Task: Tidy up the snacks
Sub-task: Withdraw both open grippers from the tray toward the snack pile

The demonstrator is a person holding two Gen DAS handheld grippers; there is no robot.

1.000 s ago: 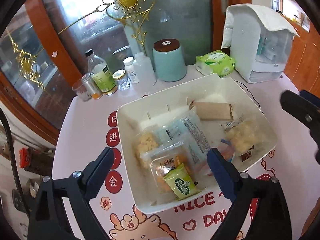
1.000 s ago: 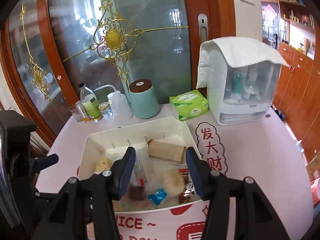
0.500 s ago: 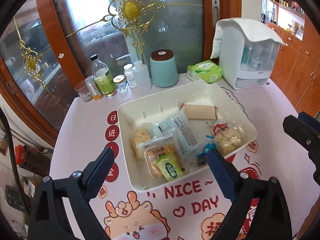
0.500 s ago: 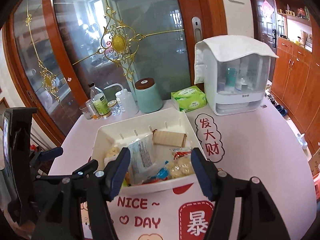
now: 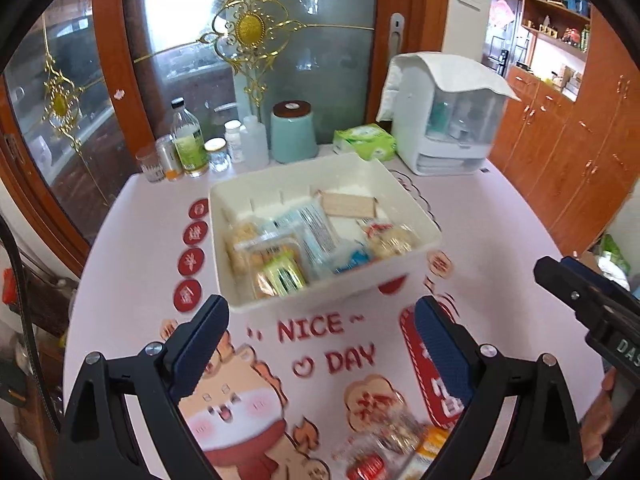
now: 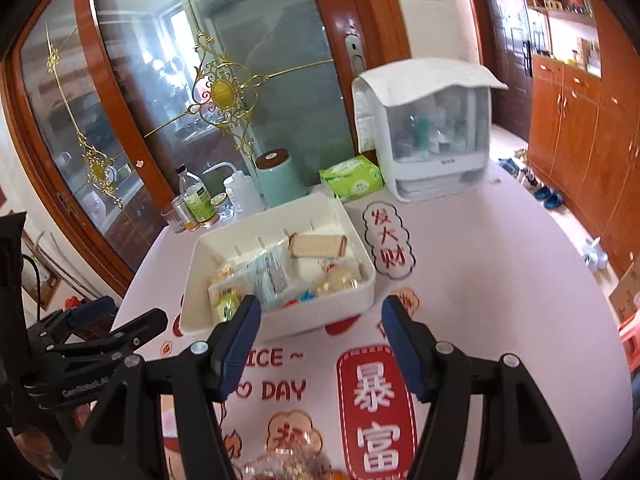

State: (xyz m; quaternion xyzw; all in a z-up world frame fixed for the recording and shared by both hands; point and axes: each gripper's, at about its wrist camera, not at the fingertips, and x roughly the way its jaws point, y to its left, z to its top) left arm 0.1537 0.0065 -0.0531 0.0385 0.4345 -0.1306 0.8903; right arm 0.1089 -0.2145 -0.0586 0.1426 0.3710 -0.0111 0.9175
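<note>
Both claws, left claw (image 5: 320,344) and right claw (image 6: 320,340), are open and empty; the right one just opened wider. Reach for the loose shiny wrapped snacks (image 5: 396,448) in front of the white plastic bin (image 5: 332,300), and pinch one gently.

Teal canister (image 5: 294,132), tissue pack (image 5: 366,141), bottles (image 5: 186,140).

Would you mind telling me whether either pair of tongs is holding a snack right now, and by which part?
Nothing is held. The left tongs and right tongs both stand open over the table, short of the white bin.
</note>
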